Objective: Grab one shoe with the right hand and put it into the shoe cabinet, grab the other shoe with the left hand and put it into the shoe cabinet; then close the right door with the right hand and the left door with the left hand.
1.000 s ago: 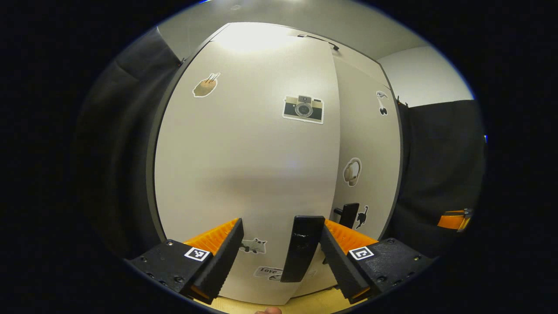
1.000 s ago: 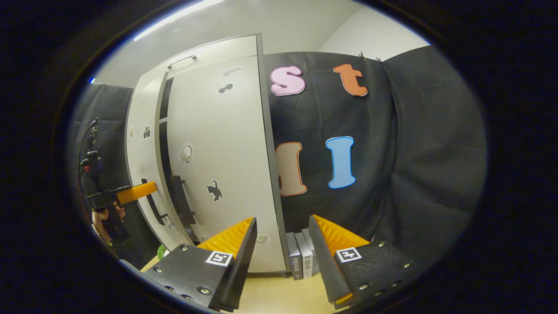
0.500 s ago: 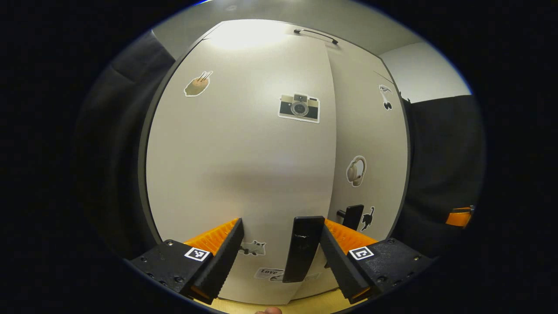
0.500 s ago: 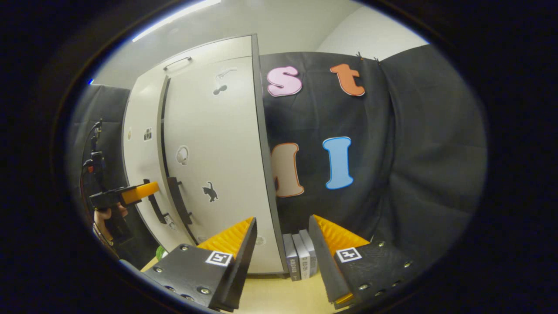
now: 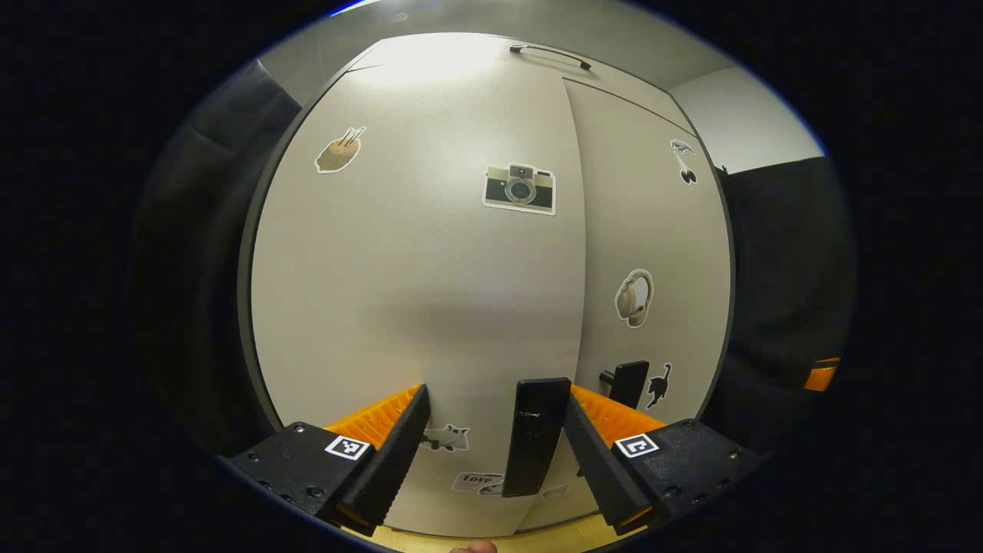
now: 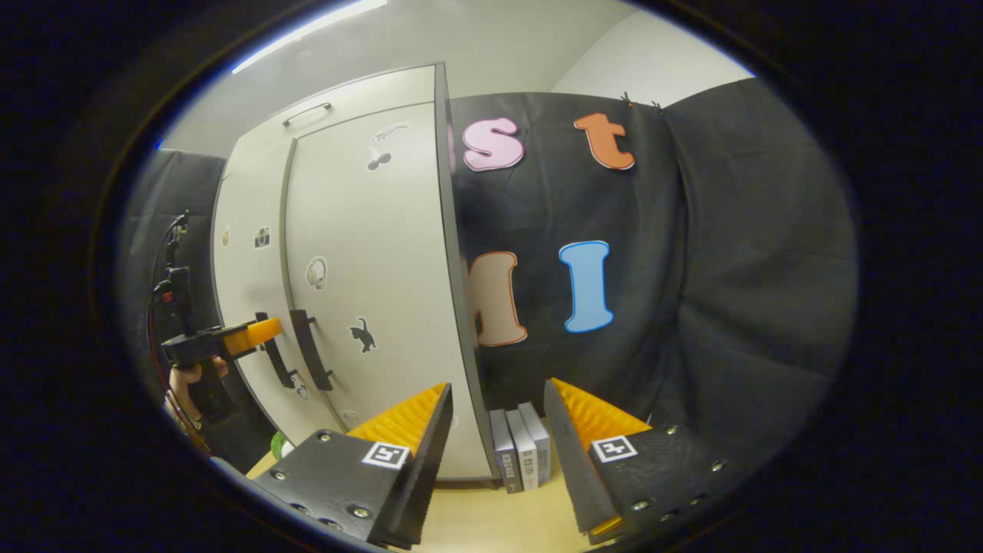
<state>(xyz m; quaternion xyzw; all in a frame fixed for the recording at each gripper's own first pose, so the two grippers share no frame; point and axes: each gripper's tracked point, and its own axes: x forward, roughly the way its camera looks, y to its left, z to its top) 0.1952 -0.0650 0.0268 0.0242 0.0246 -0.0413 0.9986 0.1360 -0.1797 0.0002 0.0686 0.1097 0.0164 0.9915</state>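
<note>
Cabinet (image 6: pixel 361 253): on the counter (image 6: pixel 491 522), both doors now flush; the dark gap seen a second ago between left door (image 5: pixel 415 284) and right door (image 5: pixel 653 253) is gone. Shoes presumably inside, hidden. Left gripper (image 5: pixel 491 430): fingers apart, straddling the left handle (image 5: pixel 534 445). Right gripper (image 6: pixel 495 434): fingers apart, empty, near the books (image 6: pixel 521 453). Judgement: task essentially complete.

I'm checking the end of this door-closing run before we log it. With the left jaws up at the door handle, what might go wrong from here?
1. The left gripper has its jaws open around the left door handle; pulling back carelessly might snag the handle and swing the left door open again.
2. Whether both doors are fully seated is hard to judge; the right door may sit slightly proud.
3. The right gripper hovers open near the books and could knock them.
</note>
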